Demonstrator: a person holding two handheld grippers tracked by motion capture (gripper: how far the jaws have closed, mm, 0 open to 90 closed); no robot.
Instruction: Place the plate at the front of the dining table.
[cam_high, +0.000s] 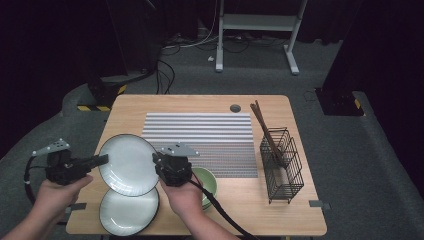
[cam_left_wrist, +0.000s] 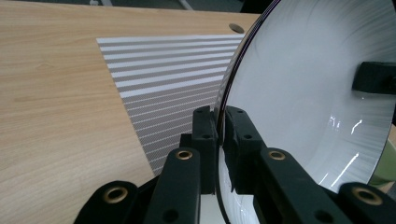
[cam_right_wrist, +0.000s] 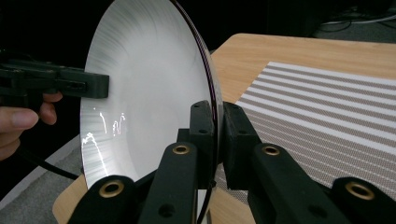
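A white plate with a dark rim hangs tilted above the table's front left, held from both sides. My left gripper is shut on its left rim, and my right gripper is shut on its right rim. In the left gripper view the jaws pinch the plate's edge, with the other gripper's fingertip on the far rim. In the right gripper view the jaws clamp the plate, and the left gripper grips the opposite rim. A second plate lies flat below.
A green bowl sits just right of my right hand. A striped mat covers the table's middle. At the right stands a black wire basket with brown chopsticks leaning in it.
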